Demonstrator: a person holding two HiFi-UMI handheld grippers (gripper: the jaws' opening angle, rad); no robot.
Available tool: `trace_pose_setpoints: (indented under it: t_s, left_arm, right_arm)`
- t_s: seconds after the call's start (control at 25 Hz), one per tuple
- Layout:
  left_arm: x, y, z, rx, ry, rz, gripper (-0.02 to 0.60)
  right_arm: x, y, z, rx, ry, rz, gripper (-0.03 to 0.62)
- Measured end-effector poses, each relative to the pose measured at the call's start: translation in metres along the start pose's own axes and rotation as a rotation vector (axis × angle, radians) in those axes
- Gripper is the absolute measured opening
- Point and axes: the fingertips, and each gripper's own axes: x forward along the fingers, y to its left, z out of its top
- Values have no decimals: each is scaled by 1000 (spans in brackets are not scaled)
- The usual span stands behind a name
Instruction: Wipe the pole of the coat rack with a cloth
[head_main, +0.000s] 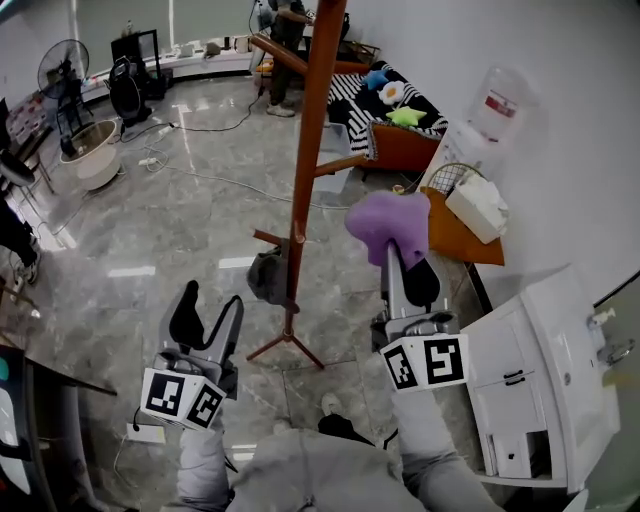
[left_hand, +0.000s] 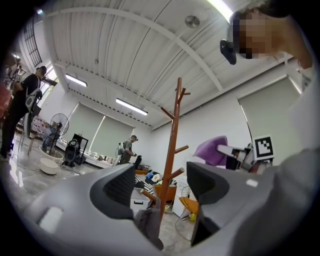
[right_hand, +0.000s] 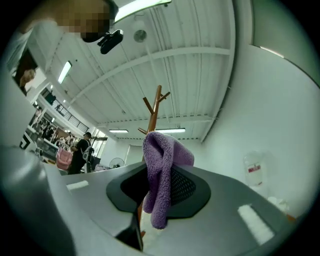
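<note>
A tall brown wooden coat rack (head_main: 312, 150) stands on the marble floor, its pole (left_hand: 171, 160) rising between both grippers. A grey garment (head_main: 268, 277) hangs low on it. My right gripper (head_main: 400, 262) is shut on a purple cloth (head_main: 388, 224), held just right of the pole and apart from it. The cloth (right_hand: 161, 175) drapes over the jaws in the right gripper view, with the rack's top (right_hand: 154, 111) behind. My left gripper (head_main: 212, 322) is open and empty, lower left of the pole. Its jaws frame the pole in the left gripper view.
A white cabinet (head_main: 540, 370) stands at the right, an orange side table (head_main: 455, 235) with a white box beyond it. A striped sofa (head_main: 380, 110) is at the back. A fan (head_main: 65, 75), a basin and cables (head_main: 200, 180) lie left. A person (head_main: 285, 40) stands far behind.
</note>
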Motion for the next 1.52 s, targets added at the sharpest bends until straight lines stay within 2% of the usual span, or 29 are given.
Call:
trace_pose_setpoints:
  t_s: [0.24, 0.36, 0.52, 0.64, 0.84, 1.08, 1.36, 1.52]
  left_arm:
    - [12, 16, 6, 16, -25, 74, 348]
    - [19, 20, 9, 27, -41, 105, 348]
    - [27, 24, 10, 31, -57, 139, 348]
    - [29, 29, 10, 34, -62, 160, 348]
    - [23, 36, 10, 31, -65, 202, 348]
    - [22, 36, 9, 31, -68, 207, 348]
    - [25, 34, 1, 15, -56, 187, 348]
    - [23, 32, -3, 7, -49, 182, 348]
  right_arm:
    - [63, 13, 56, -365, -150, 32, 77]
    - [90, 31, 71, -497, -198, 68, 77]
    - [120, 51, 53, -633, -121, 112, 77]
    - [137, 71, 37, -711, -98, 180, 77]
    - [145, 93, 12, -735, -67, 266, 77]
    - [136, 106, -18, -745, 29, 323, 77]
    - [121, 112, -61, -673, 157, 389, 77]
    - [115, 108, -81, -592, 223, 421, 77]
